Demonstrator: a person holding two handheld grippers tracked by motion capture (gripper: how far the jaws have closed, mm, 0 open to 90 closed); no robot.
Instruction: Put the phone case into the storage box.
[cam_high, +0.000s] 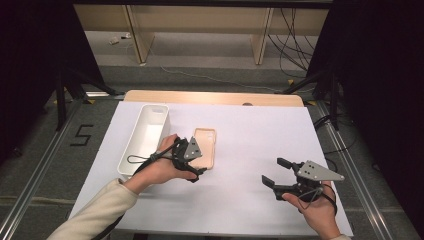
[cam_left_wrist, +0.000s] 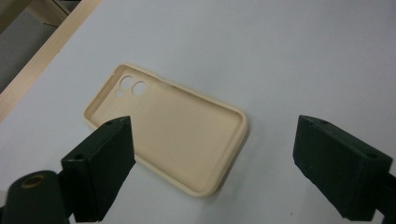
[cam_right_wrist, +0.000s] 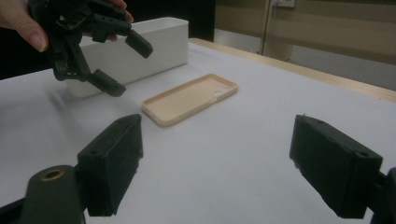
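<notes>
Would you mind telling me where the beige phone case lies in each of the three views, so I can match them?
High view: the phone case lies at centre, right of the white bin.
Left gripper view: centre-left, open side up.
Right gripper view: upper middle, before the bin.
Shared landmark: its camera cutouts.

Cream sleeve (cam_high: 95, 212); black tools, grey three-cornered plates (cam_high: 318, 171).

A beige phone case (cam_left_wrist: 173, 135) is lying flat on the white desk (cam_high: 250, 145), its open side facing up (the camera cutouts are sitting at its far end in the high view). It is resting just beside the white bin (cam_high: 145, 137), not touching it.
</notes>
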